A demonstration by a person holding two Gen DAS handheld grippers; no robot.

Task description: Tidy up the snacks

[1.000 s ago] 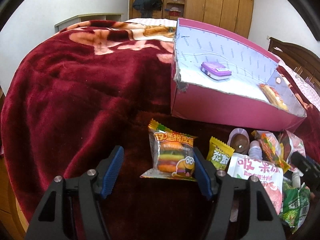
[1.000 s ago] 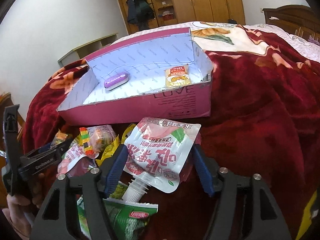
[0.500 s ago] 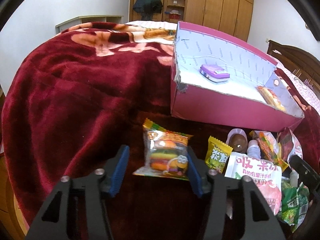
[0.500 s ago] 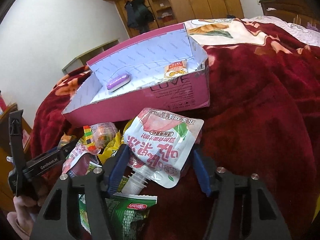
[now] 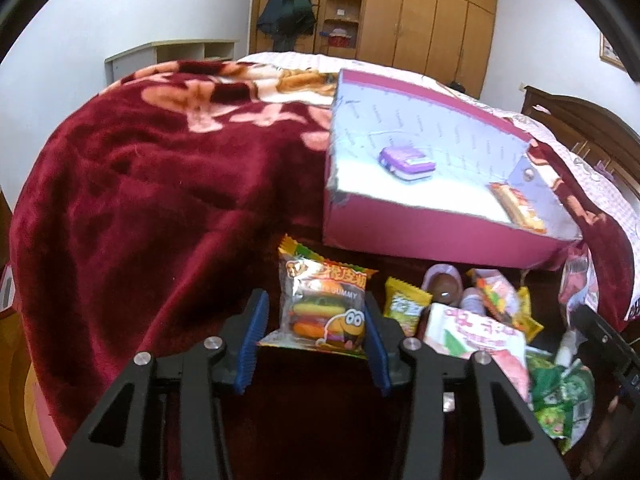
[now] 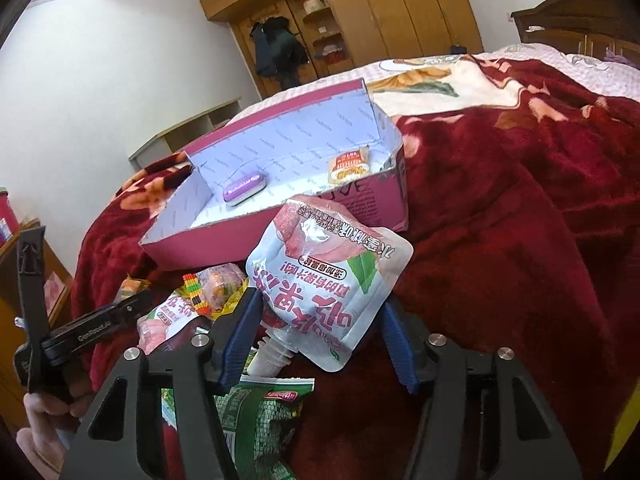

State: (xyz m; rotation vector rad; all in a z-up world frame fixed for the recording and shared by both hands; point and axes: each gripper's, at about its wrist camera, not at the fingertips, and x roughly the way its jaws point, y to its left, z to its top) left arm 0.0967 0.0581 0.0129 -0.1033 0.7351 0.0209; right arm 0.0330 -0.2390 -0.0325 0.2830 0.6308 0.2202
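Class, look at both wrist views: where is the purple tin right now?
The purple tin lies on the floor of the pink box, toward its left end in both views, apart from the orange snack packet at the right end.

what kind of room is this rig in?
Most likely a home bedroom: the snacks and the pink box sit on a bed covered by a red floral blanket, with a wooden wardrobe and a wooden headboard behind.
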